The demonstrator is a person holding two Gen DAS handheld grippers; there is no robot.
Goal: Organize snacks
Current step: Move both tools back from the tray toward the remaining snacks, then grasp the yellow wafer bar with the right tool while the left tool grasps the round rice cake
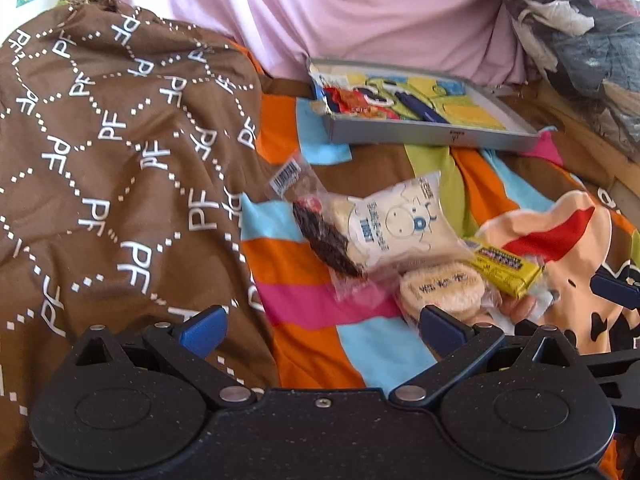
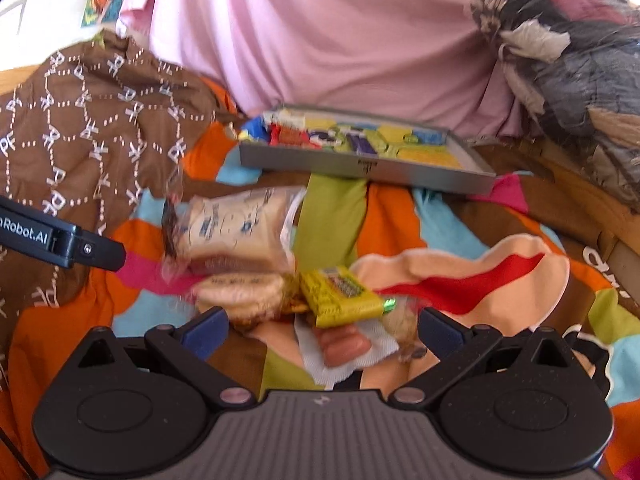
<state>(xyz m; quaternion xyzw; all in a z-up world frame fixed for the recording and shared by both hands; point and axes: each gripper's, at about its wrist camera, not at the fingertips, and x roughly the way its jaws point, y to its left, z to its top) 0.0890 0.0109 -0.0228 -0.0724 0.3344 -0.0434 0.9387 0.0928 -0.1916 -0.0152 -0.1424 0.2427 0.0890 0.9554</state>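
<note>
Above the snack pile (image 2: 256, 256), both hand-held grippers (image 1: 322, 328) (image 2: 322, 328) hover, fingers spread apart

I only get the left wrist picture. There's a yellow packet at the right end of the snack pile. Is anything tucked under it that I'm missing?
Observer: Yes. The right wrist view shows a pack of pink sausages in a white wrapper, its far end under the yellow packet.
Operator: Is the other claw holding them?
Observer: No. The right gripper is open, with a finger on each side of the sausages. Neither finger appears to touch them.
Operator: Anything about my own claw that I can't see?
Observer: The left gripper has white lettering ending "Robot.AI" on its black side, readable only from the right wrist view.
</note>
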